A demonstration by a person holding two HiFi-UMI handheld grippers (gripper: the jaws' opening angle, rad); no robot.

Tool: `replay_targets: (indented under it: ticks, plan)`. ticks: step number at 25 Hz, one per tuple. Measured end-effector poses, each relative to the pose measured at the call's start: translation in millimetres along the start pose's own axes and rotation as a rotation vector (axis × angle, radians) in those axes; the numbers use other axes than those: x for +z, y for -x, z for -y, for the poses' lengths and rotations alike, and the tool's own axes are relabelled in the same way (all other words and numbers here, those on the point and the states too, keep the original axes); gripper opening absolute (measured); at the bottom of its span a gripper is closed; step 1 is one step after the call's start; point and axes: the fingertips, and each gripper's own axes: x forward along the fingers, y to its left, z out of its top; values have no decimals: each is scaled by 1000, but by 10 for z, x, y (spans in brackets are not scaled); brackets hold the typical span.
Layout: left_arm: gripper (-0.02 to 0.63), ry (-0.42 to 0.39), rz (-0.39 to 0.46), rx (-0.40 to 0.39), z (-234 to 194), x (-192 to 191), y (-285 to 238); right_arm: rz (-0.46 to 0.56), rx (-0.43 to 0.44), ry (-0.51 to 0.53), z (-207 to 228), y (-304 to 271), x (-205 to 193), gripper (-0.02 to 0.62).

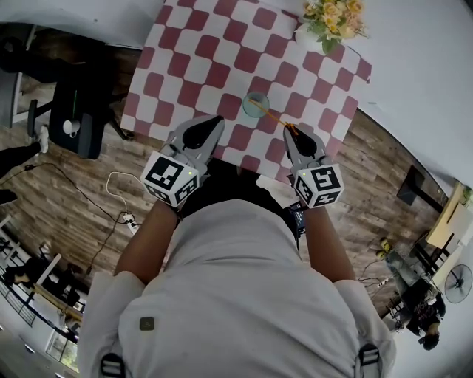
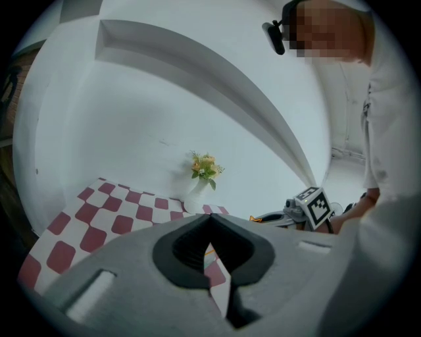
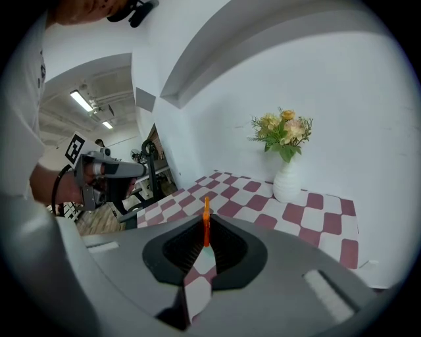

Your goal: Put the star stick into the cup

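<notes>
A pale green cup (image 1: 256, 104) stands on the red-and-white checked table (image 1: 192, 44) near its front edge. A thin orange stick (image 1: 275, 117) runs from over the cup's rim back to my right gripper (image 1: 290, 131), which is shut on its near end. In the right gripper view the stick (image 3: 206, 224) stands up between the closed jaws of the right gripper (image 3: 205, 245); the cup is hidden there. My left gripper (image 1: 216, 120) hangs left of the cup, shut and empty. In the left gripper view the left gripper (image 2: 210, 222) has its jaws meeting, and the right gripper (image 2: 304, 209) shows beyond.
A white vase of yellow flowers (image 1: 327, 21) stands at the table's far right corner, also the vase (image 2: 200, 185) and the vase (image 3: 287, 168). A dark chair (image 1: 77, 111) is left of the table. A white cable and power strip (image 1: 126, 218) lie on the wood floor.
</notes>
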Motion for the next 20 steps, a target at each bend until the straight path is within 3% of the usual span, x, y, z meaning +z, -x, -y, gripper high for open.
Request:
replay_targets:
  ticks: [14,20]
  plan:
    - [3,26,-28,3,-50,-100,-56,-10,7,2,56,-115,-36,29]
    - [3,31,-21,-3,-5,-86,-83,-22,12,-3,58,-100,-94,63]
